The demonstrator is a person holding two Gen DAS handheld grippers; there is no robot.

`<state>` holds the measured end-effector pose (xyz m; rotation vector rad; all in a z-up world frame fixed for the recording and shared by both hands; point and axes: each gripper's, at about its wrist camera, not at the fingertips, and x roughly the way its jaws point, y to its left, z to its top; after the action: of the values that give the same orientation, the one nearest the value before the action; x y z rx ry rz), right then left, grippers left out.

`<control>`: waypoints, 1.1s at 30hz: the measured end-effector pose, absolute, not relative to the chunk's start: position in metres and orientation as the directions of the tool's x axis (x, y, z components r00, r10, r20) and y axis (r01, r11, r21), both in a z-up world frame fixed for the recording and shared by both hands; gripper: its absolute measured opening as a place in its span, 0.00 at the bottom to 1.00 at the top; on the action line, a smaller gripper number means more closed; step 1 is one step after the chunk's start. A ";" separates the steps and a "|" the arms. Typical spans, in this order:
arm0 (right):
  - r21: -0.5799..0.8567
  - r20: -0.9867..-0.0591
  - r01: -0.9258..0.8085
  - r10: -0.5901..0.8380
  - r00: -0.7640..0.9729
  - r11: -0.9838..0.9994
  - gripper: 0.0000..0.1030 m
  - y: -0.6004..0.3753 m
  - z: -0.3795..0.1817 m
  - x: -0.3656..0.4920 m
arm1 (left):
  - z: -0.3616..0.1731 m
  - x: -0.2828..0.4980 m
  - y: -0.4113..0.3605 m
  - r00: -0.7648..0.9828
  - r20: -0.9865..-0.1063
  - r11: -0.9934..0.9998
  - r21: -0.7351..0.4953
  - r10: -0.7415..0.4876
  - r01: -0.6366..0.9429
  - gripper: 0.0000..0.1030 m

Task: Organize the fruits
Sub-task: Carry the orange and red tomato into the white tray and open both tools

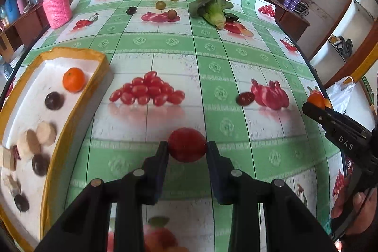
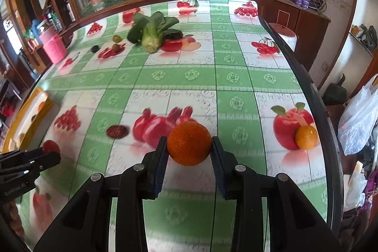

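Observation:
My left gripper [image 1: 187, 145] is shut on a red tomato [image 1: 187, 144], held above the fruit-print tablecloth. My right gripper [image 2: 189, 145] is shut on an orange mandarin [image 2: 189, 143]; in the left wrist view it shows at the right edge with the mandarin [image 1: 316, 99] at its tip. A white tray with a yellow rim [image 1: 70, 110] lies at the left. It holds an orange [image 1: 73, 79], dark plums [image 1: 53, 100] and pale round pieces [image 1: 37, 138]. A dark red date [image 1: 245, 98] lies loose on the cloth, also in the right wrist view [image 2: 116, 131].
At the far side lie a green leafy vegetable [image 1: 212, 8], small green fruits [image 1: 160, 5] and a dark fruit [image 1: 131, 10]. A pink knitted jar [image 1: 55, 4] stands at the far left. A second orange [image 2: 306, 137] rests near the table's right edge [image 2: 314, 91]. A hand [image 1: 354, 207] shows at lower right.

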<state>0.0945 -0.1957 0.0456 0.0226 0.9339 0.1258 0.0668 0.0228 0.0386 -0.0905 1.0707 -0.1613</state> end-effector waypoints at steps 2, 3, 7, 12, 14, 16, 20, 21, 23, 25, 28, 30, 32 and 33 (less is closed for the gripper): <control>0.073 -0.802 -0.114 0.126 0.584 0.991 0.34 -0.191 0.047 0.083 | 0.041 0.057 0.023 0.473 -0.864 0.985 -0.147 -0.173 0.091 0.35; 0.076 -0.803 -0.118 0.131 0.582 0.990 0.34 -0.189 0.047 0.076 | 0.042 0.052 0.024 0.476 -0.863 0.986 -0.143 -0.169 0.091 0.35; 0.108 -0.805 -0.120 0.158 0.572 0.987 0.34 -0.181 0.048 0.056 | 0.048 0.034 0.029 0.492 -0.857 0.988 -0.123 -0.156 0.098 0.35; 0.129 -0.809 -0.134 0.182 0.558 0.983 0.34 -0.166 0.046 0.038 | 0.055 0.014 0.041 0.502 -0.851 0.988 -0.117 -0.153 0.104 0.35; 0.136 -0.810 -0.142 0.193 0.554 0.980 0.34 -0.159 0.045 0.033 | 0.058 0.008 0.049 0.505 -0.849 0.988 -0.118 -0.152 0.099 0.35; 0.146 -0.808 -0.150 0.205 0.553 0.978 0.34 -0.151 0.046 0.030 | 0.061 0.001 0.058 0.510 -0.847 0.988 -0.122 -0.151 0.091 0.35; 0.152 -0.803 -0.174 0.224 0.553 0.973 0.34 -0.133 0.050 0.028 | 0.068 -0.009 0.081 0.517 -0.841 0.987 -0.147 -0.159 0.064 0.35; 0.154 -0.800 -0.183 0.231 0.553 0.971 0.34 -0.127 0.051 0.028 | 0.069 -0.011 0.088 0.520 -0.838 0.986 -0.160 -0.166 0.057 0.35; 0.155 -0.797 -0.200 0.242 0.554 0.968 0.34 -0.116 0.054 0.030 | 0.071 -0.013 0.101 0.526 -0.833 0.983 -0.178 -0.171 0.038 0.35; 0.156 -0.792 -0.222 0.256 0.554 0.963 0.34 -0.103 0.058 0.033 | 0.072 -0.015 0.115 0.532 -0.830 0.982 -0.187 -0.167 0.016 0.35; 0.165 -0.784 -0.248 0.280 0.554 0.955 0.34 -0.084 0.062 0.037 | 0.075 -0.018 0.137 0.541 -0.829 0.983 -0.184 -0.141 -0.025 0.35; 0.173 -0.781 -0.263 0.295 0.550 0.949 0.34 -0.073 0.065 0.041 | 0.075 -0.018 0.155 0.546 -0.829 0.981 -0.183 -0.121 -0.061 0.35; 0.178 -0.780 -0.289 0.314 0.542 0.941 0.34 -0.056 0.069 0.047 | 0.075 -0.018 0.174 0.547 -0.831 0.979 -0.182 -0.101 -0.097 0.35; 0.179 -0.778 -0.301 0.322 0.539 0.937 0.34 -0.050 0.070 0.049 | 0.074 -0.017 0.183 0.548 -0.832 0.978 -0.177 -0.086 -0.115 0.35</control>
<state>0.0492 -0.0496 0.0702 0.0243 0.9302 0.3703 -0.0173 0.1831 0.0744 -0.2208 0.9929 0.0178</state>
